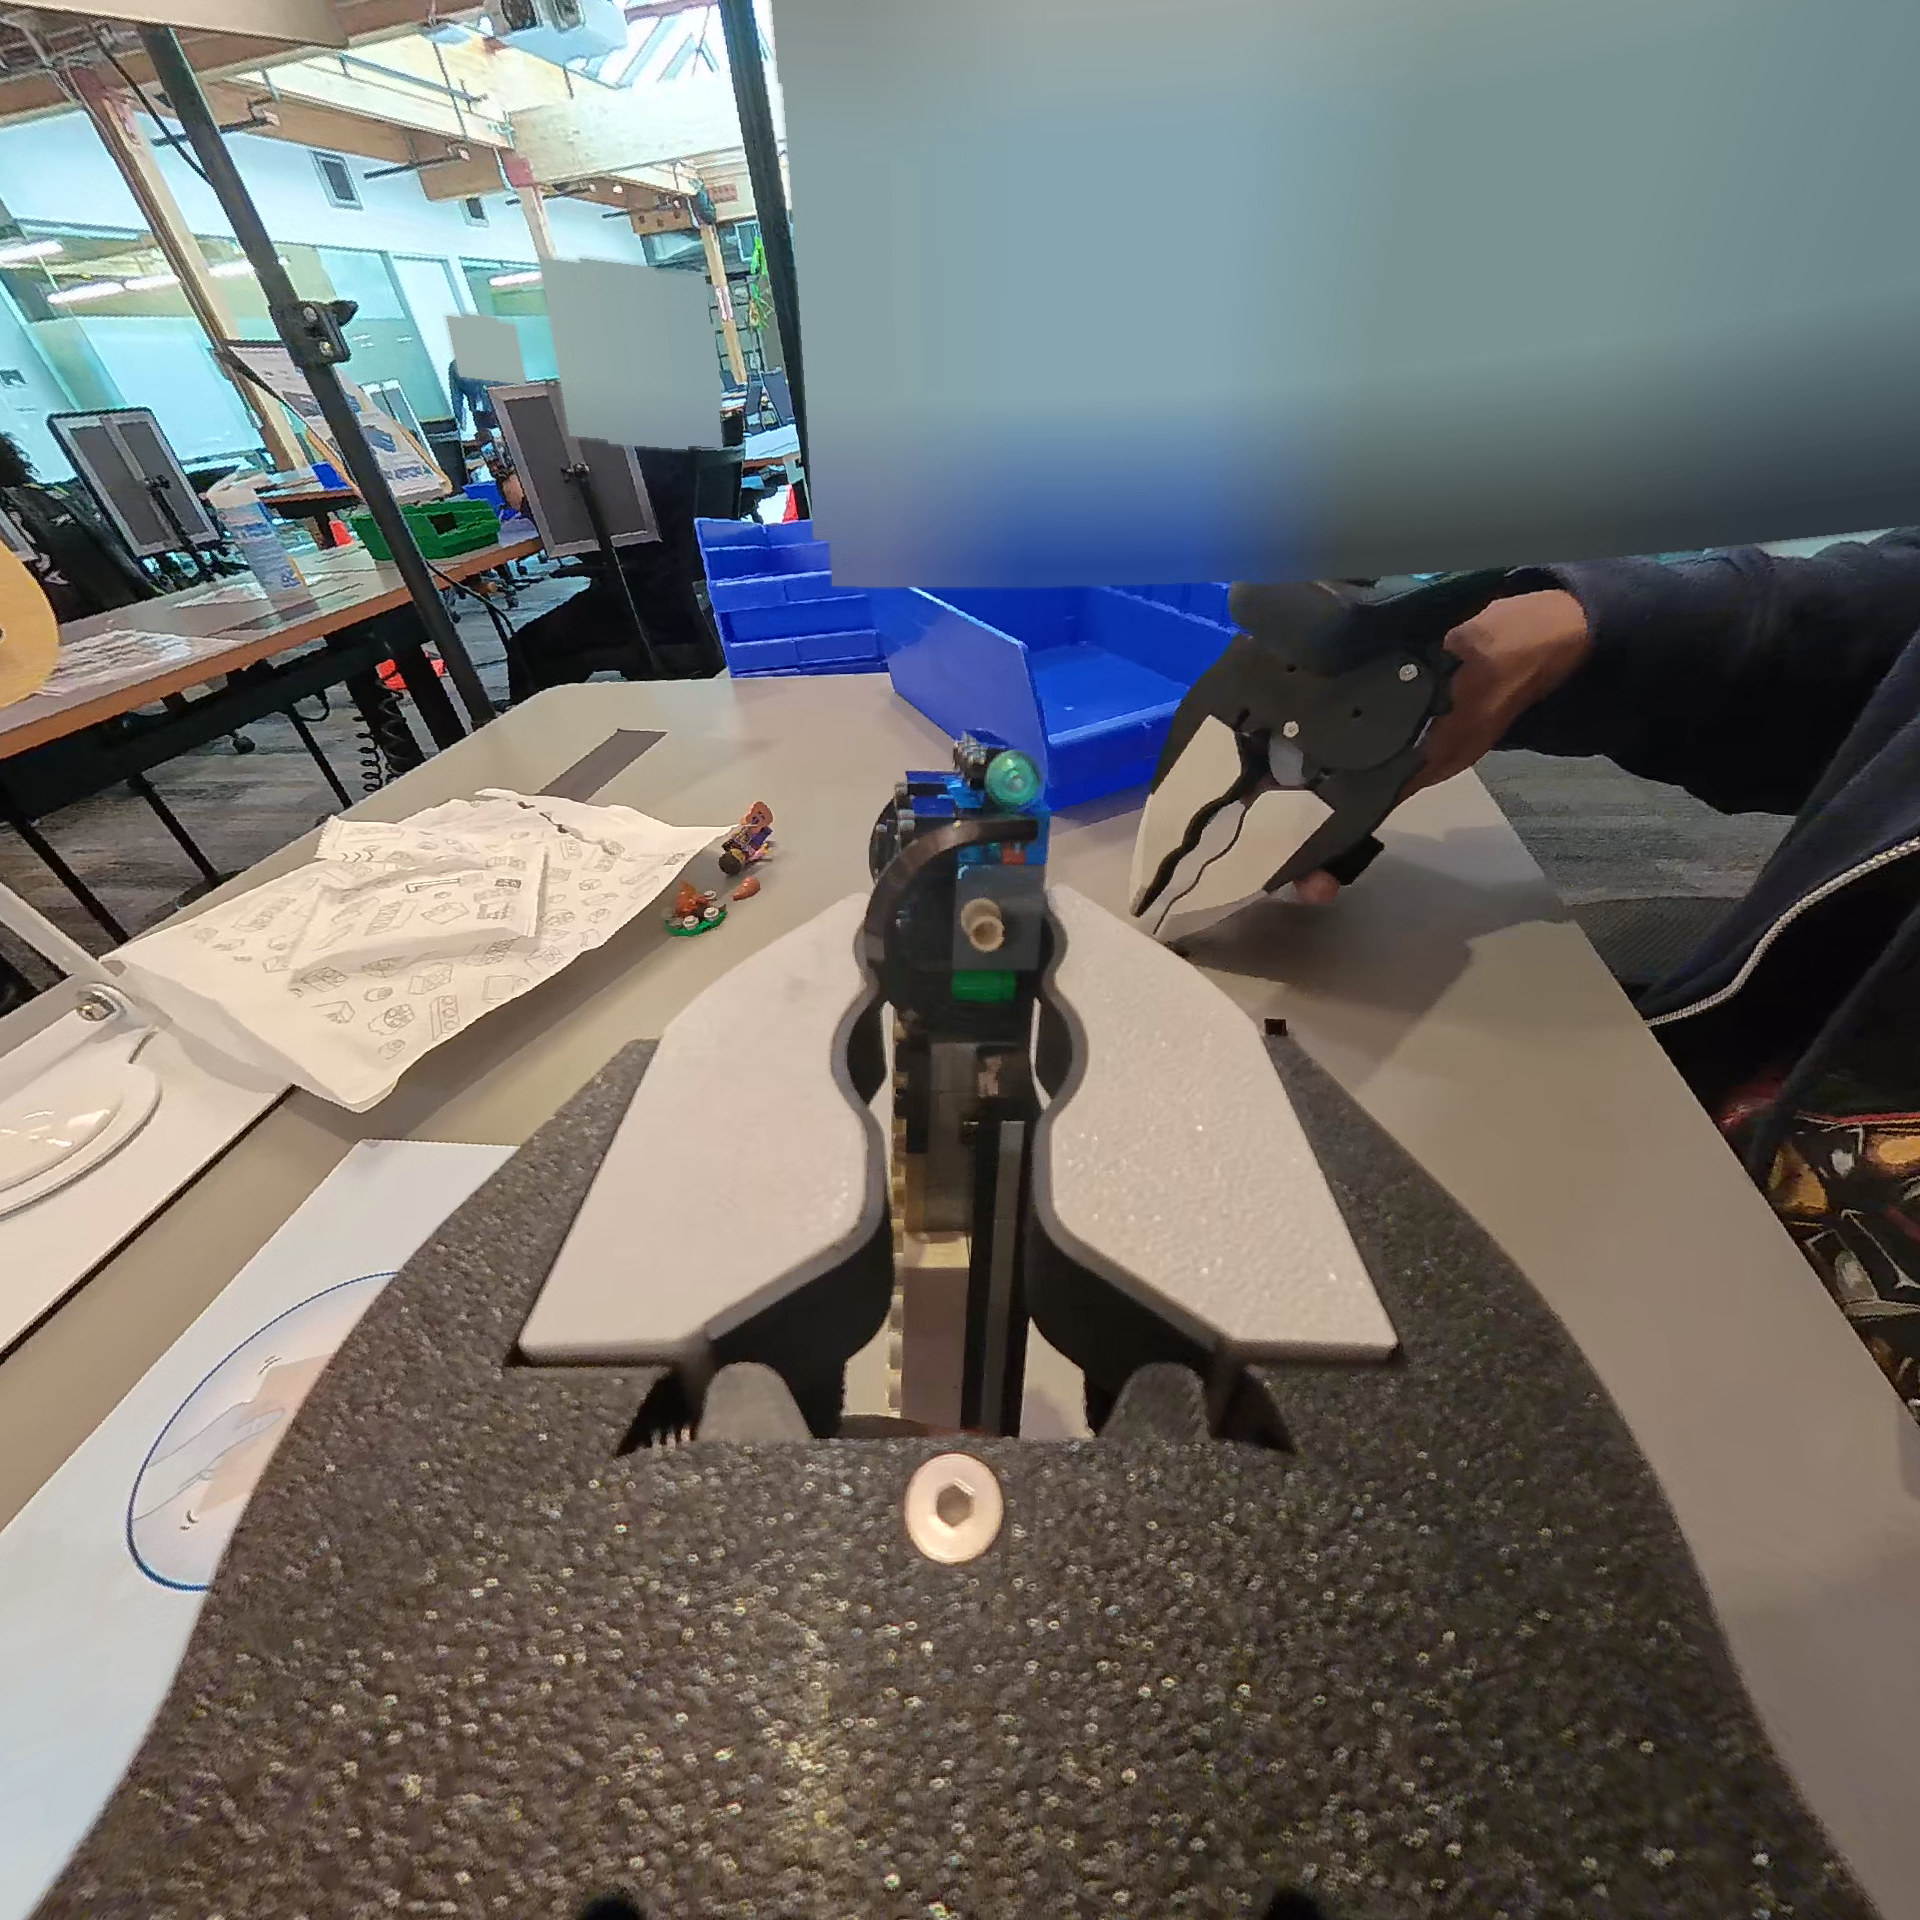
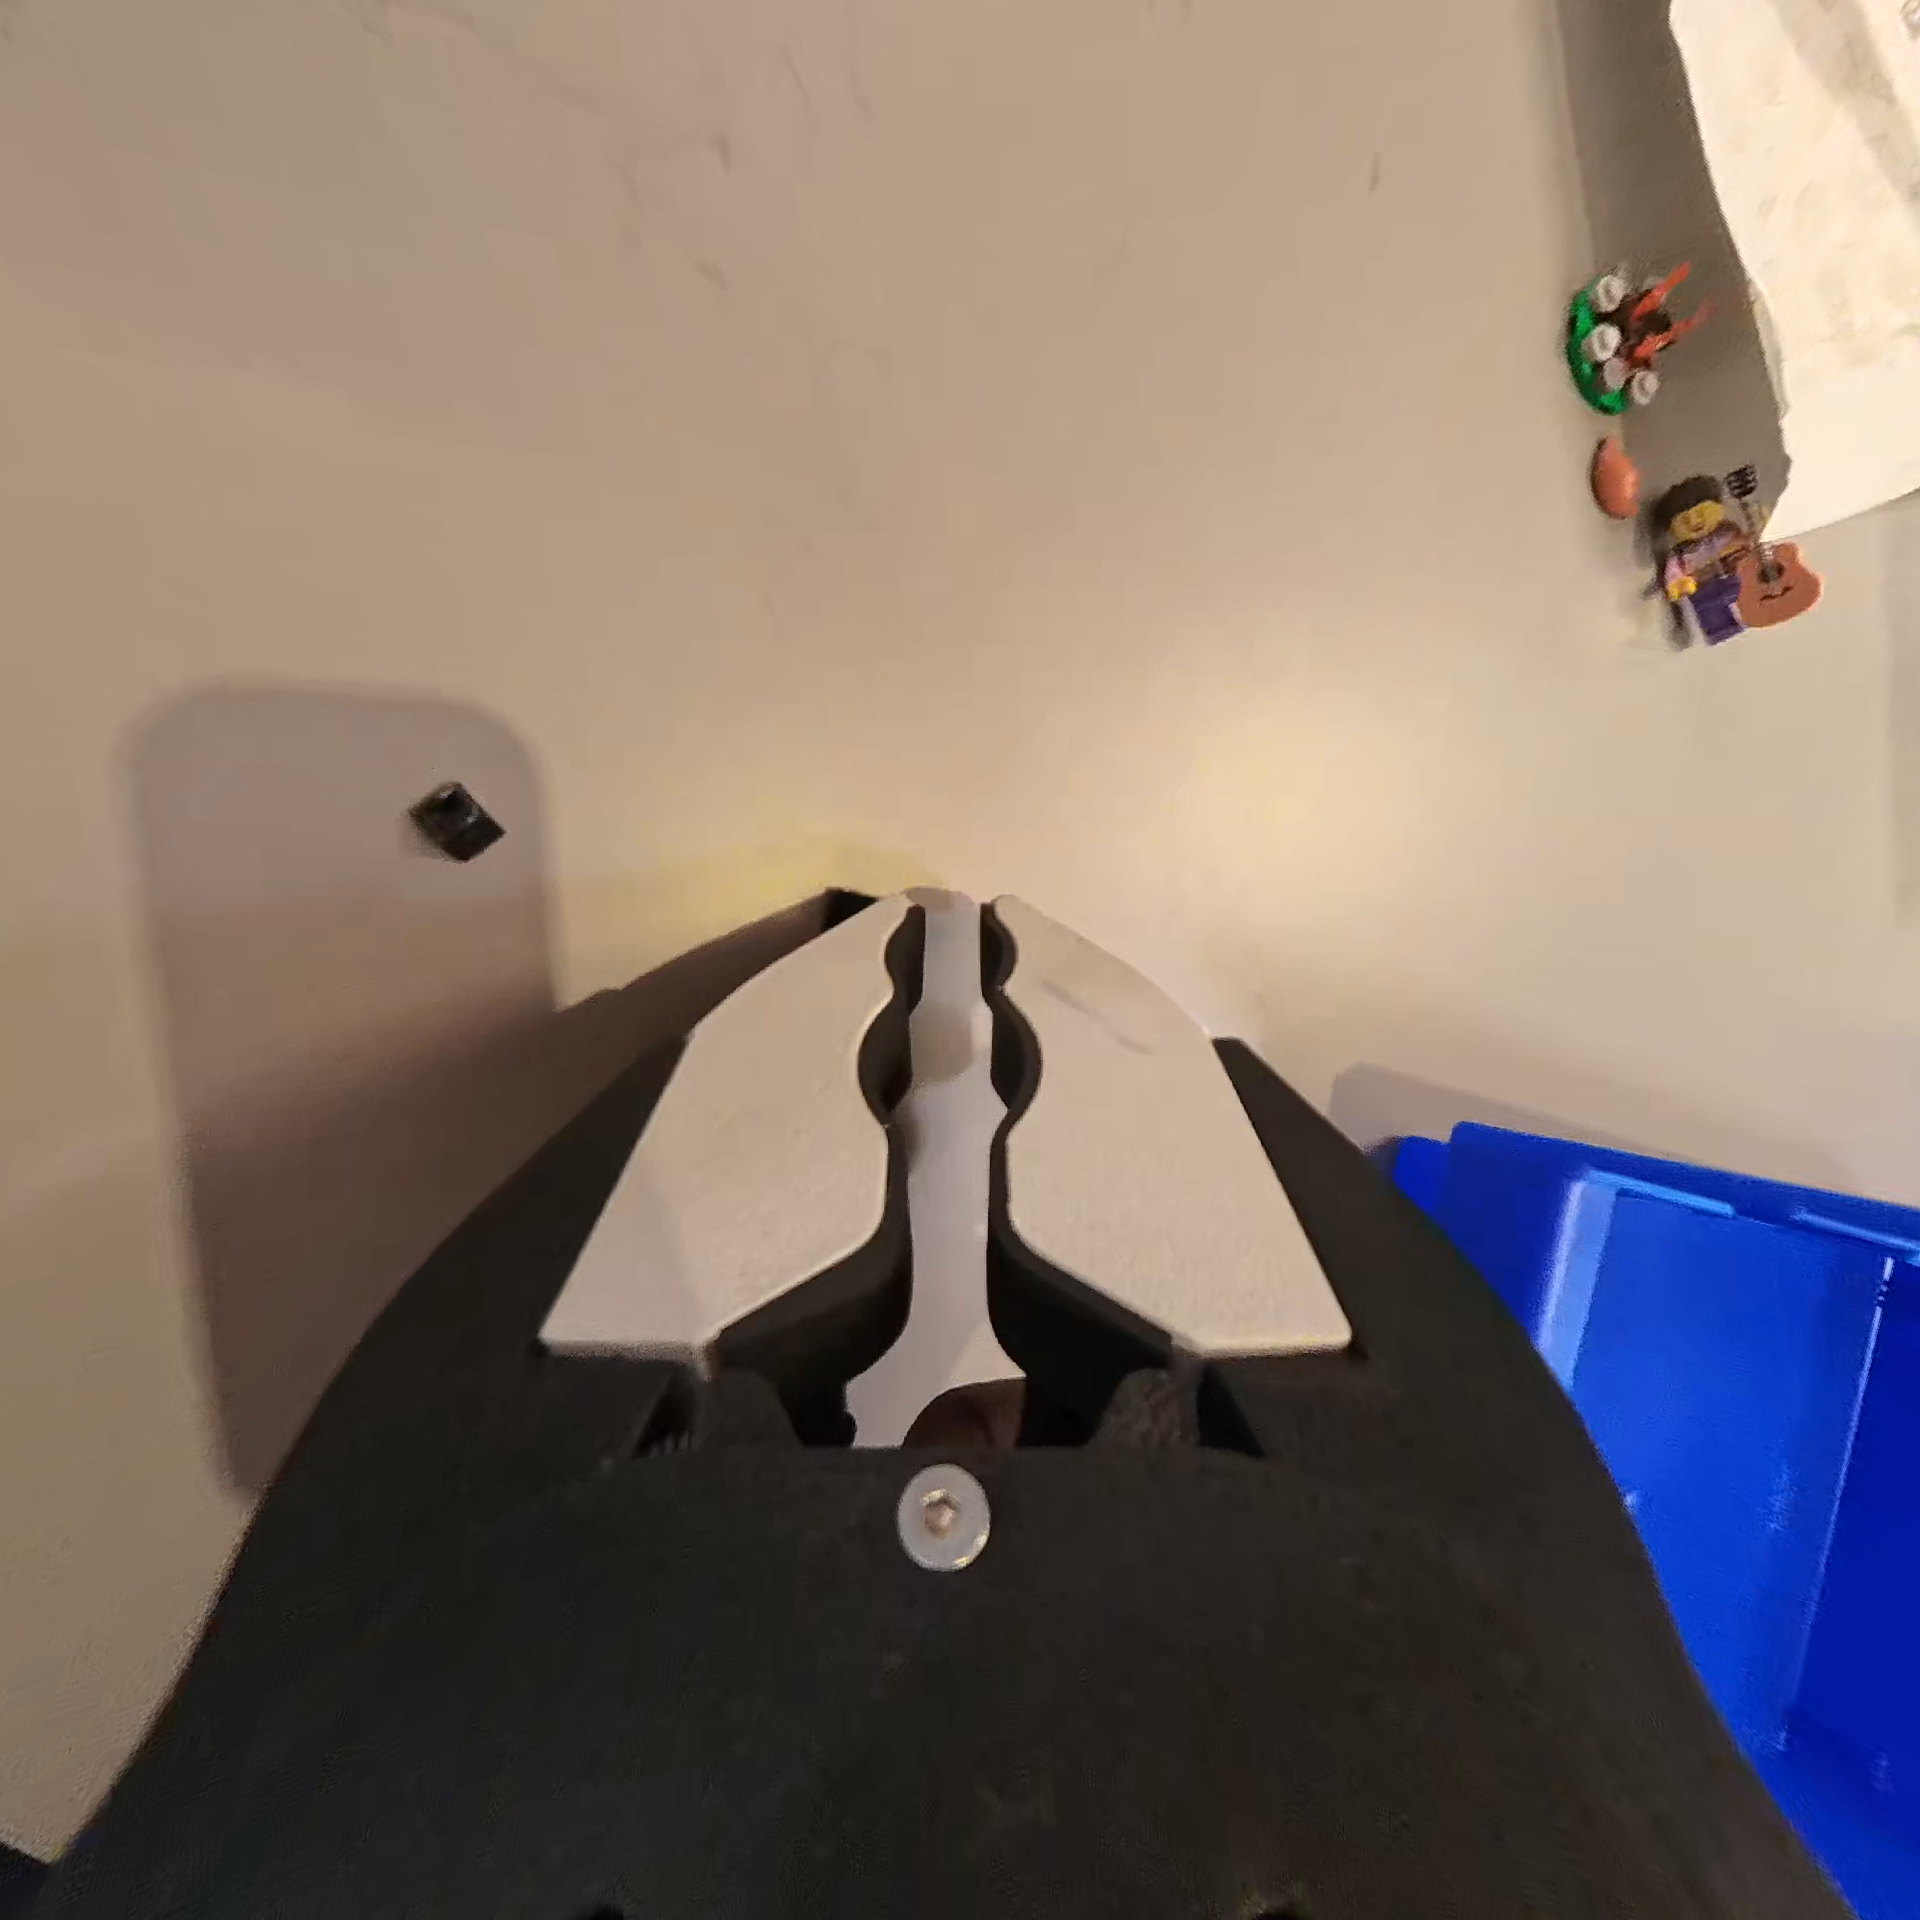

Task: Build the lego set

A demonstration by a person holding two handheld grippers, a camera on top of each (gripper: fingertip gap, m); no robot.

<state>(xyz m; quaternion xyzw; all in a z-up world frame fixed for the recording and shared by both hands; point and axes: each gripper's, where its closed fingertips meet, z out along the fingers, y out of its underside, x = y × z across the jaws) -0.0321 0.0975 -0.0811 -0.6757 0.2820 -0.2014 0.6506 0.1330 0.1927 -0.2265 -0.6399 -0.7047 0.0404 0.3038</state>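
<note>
Clamped between the fingers of the left gripper [image 1: 954,997] was a toy brick assembly [image 1: 961,894], held above the grey table [image 1: 727,748]; its dark and tan lower part ran back between the pads, while blue bricks, a black arch, a green piece and a round teal stud stood out past the fingertips. Both pads were seen pressed against its sides. To the right, the right gripper [image 1: 1164,920] was held by a hand [image 1: 1496,675], tips down at the tabletop, its fingers parted only by a narrow slit; nothing was seen between them. A small black piece [image 2: 455,821] lay on the table just beside those tips. Behind that gripper, an open blue bin [image 1: 1101,675] sat on the table. Further left, a toy figure with a guitar [image 2: 1714,561], a small brown piece [image 2: 1614,476] and a green round plate with orange parts [image 2: 1621,343] were grouped by the edge of crumpled white printed paper [image 1: 395,925].
</note>
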